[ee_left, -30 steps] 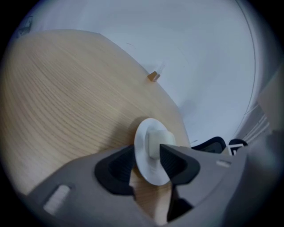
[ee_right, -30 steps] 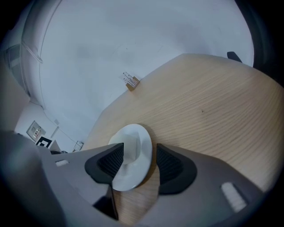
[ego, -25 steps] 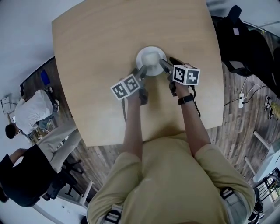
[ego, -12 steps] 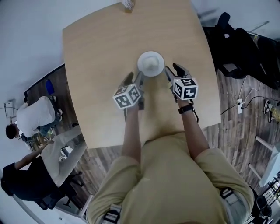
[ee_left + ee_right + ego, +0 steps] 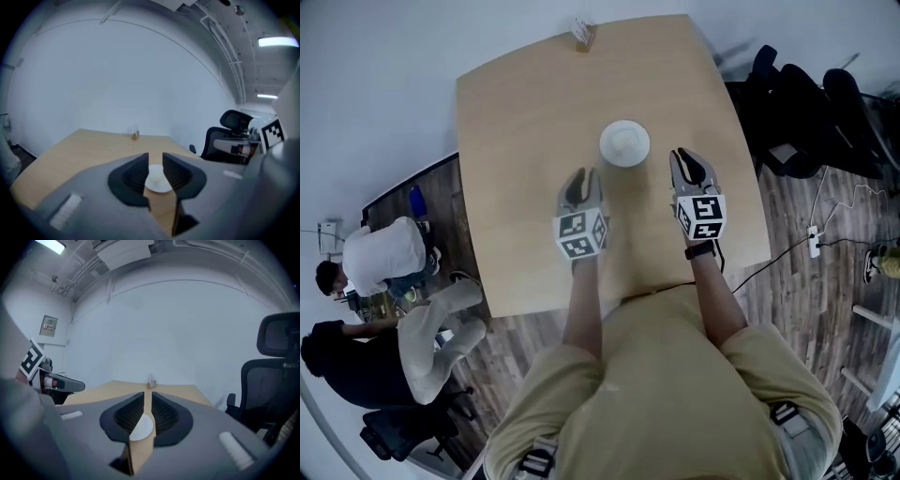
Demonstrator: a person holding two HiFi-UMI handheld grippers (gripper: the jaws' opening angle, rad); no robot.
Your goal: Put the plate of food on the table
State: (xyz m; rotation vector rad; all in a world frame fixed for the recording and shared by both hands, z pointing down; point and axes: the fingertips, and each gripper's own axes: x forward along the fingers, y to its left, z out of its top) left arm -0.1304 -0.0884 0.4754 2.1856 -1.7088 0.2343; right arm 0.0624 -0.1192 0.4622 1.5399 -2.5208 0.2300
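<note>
While the plate (image 5: 624,143) rests near the middle of the table (image 5: 516,112), the head view shows both grippers short of it. The left gripper (image 5: 580,184) is at its near left and the right gripper (image 5: 692,165) at its near right, and neither touches the rim. A small stand (image 5: 581,33) sits at the far edge, well apart.

Left gripper view: the jaws are closing to a narrow gap with nothing between them. The plate (image 5: 157,180) appears beyond the tips, on bare wood.

Right gripper view: the jaws are closing likewise, down to a slit, and are empty. The plate (image 5: 140,430) lies ahead and slightly left, and a chair (image 5: 269,380) stands beside the table.

Judged step: the placing looks complete, with the plate set down and let go.

Judged next move: only a clean retreat, each gripper drawn toward the person without brushing the rim or nudging the plate across the smooth top. Whether food lies on the plate cannot be told.
</note>
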